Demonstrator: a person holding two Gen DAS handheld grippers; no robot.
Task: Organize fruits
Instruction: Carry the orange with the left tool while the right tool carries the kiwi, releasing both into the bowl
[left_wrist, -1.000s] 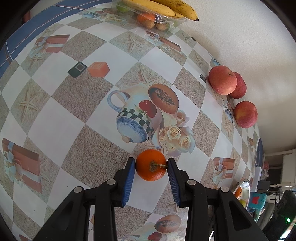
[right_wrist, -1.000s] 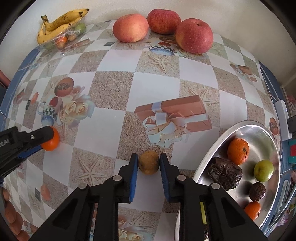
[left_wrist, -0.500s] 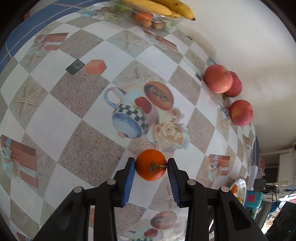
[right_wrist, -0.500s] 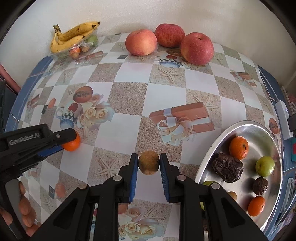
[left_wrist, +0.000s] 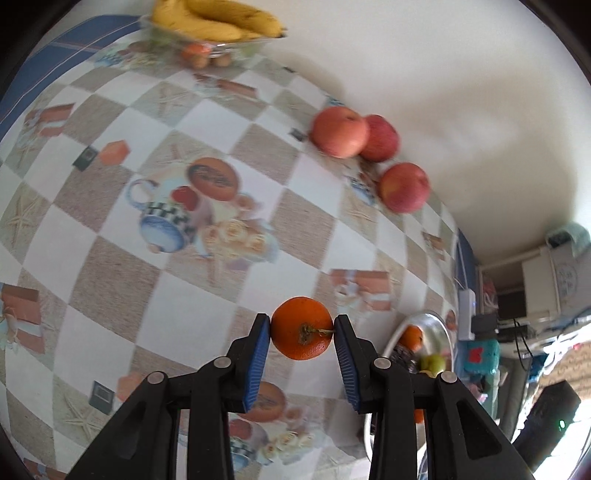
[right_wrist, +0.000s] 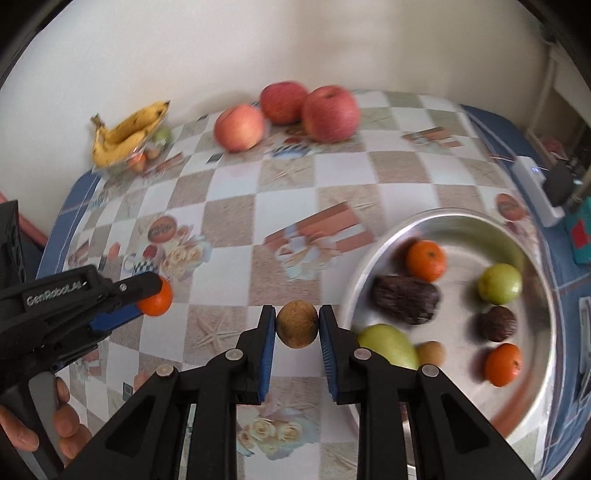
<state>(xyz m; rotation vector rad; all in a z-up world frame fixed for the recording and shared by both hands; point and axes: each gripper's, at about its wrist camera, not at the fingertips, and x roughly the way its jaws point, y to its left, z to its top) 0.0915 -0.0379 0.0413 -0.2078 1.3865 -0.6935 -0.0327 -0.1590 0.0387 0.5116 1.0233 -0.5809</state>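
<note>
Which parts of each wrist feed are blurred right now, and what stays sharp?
Left wrist view: the tablecloth and apples are smeared, while the held orange is crisp. Right wrist view: the metal tray and its fruit streak, while the brown fruit between the jaws is sharp.

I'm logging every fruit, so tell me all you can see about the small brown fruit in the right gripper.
The small brown fruit is round and slightly egg-shaped, with a dull, speckled tan-brown skin and no visible stem. It sits clamped between the blue pads of the right gripper, touching both, just left of the metal tray rim. Whether it is clear of the tablecloth cannot be told.
</note>
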